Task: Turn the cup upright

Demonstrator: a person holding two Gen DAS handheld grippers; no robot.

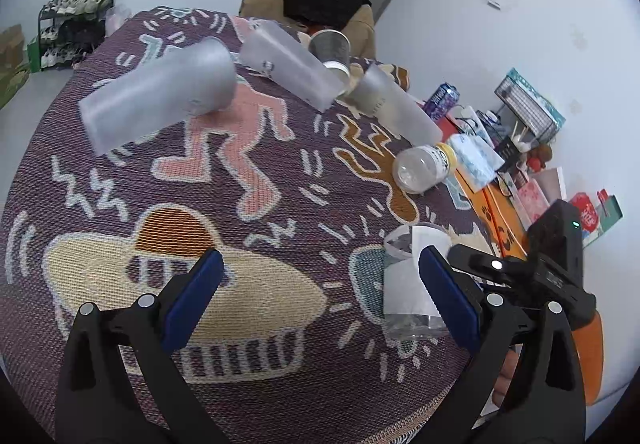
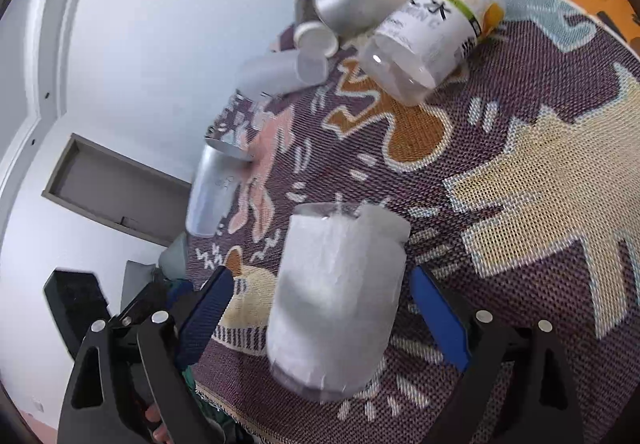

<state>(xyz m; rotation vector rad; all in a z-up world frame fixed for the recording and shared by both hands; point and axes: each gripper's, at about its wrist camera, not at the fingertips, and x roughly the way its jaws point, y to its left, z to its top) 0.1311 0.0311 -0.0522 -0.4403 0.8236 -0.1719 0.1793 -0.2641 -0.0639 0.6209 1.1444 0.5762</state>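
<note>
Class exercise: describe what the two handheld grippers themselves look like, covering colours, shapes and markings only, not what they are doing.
Both match. The left gripper and right gripper each have two black, angular linkage arms with triangular cut-outs and round silver pivot pins, ending in flat blue pads. From the left wrist view, the right unit's black body shows small lit indicators and an orange handle section. No cables or sleeves show.

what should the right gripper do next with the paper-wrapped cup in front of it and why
Probably close the right gripper on the paper-wrapped cup. The cup sits between its open blue fingers with gaps on both sides, so nothing holds it yet. The left gripper is open over bare cloth, so the right one seems best placed to grip before any turning.
</note>
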